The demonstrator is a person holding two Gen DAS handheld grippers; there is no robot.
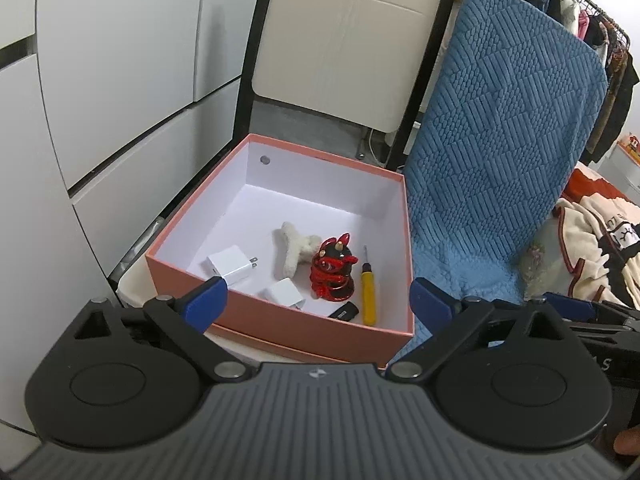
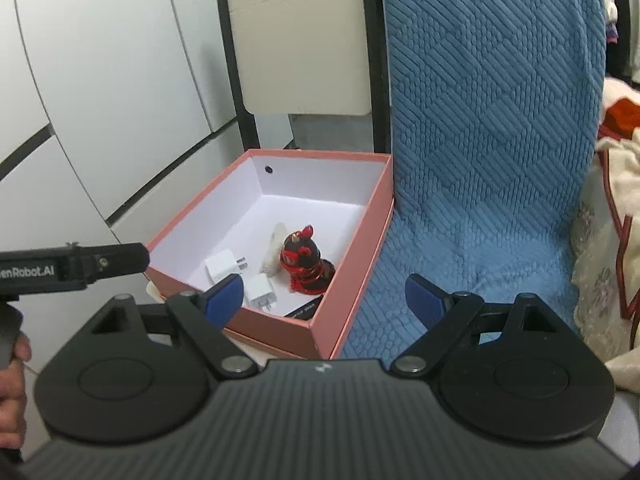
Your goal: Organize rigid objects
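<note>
My left tongs (image 1: 318, 300) stand spread wide with nothing between their blue pads, and my right tongs (image 2: 324, 298) are spread too, equally empty. Both hover at the near edge of a pink cardboard box (image 1: 280, 314), open-topped with a smooth white lining and a small round dark dot on its far left wall.

Everything lies in the near half of the box. Towards the left sits a boxy white charger (image 1: 229, 266), its two metal prongs pointing right. A second white charger (image 1: 285, 295) lies just nearer, close to the near wall. Between and behind them is a fuzzy cream plush piece (image 1: 295, 249), forked in shape. To its right a glossy red-and-black figurine (image 1: 333, 270) stands upright, rounded, with small ears. Right of that lies a screwdriver (image 1: 368, 294) with a smooth yellow handle and thin metal shaft pointing far. A small flat black stick (image 1: 344, 313) rests against the near wall.

Right of the box hangs a blue quilted cloth (image 1: 508, 152) with a ribbed, pebbled weave. Behind the box stands a cream plastic chair back (image 1: 344, 44) in a black frame.
</note>
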